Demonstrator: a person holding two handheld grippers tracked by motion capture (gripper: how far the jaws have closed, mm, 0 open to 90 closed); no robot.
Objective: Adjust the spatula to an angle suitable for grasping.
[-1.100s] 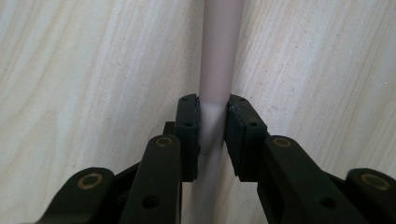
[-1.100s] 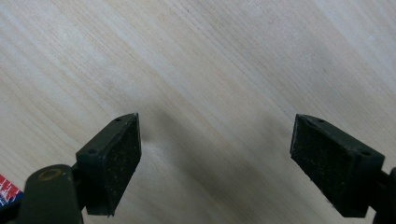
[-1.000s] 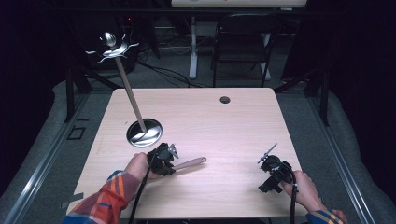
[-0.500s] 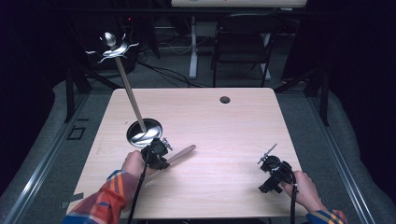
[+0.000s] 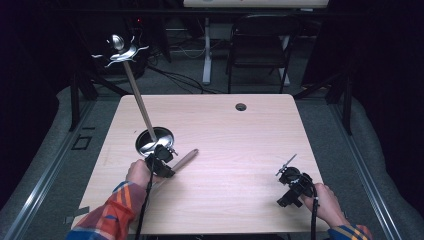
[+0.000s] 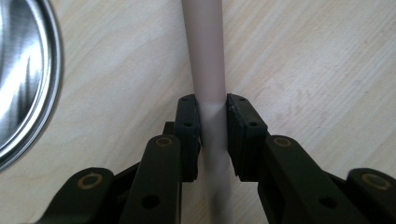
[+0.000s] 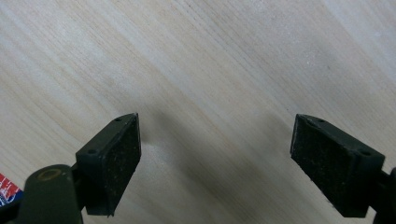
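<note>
A light wooden table point(image 5: 225, 130) stands on grey carpet point(image 5: 370, 165). Near its far edge, a little right of the middle, sits a small round dark cable hole point(image 5: 241, 106). Beyond the far edge a black folding chair point(image 5: 260, 47) stands beside a white post point(image 5: 207, 50), with cables point(image 5: 175, 75) trailing over the floor. Black drapes point(image 5: 380, 60) close off the sides.

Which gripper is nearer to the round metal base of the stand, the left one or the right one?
Left. The left gripper is right beside the metal base, shut on a wooden rod. The right gripper is far off, near the table's other side, open.
</note>
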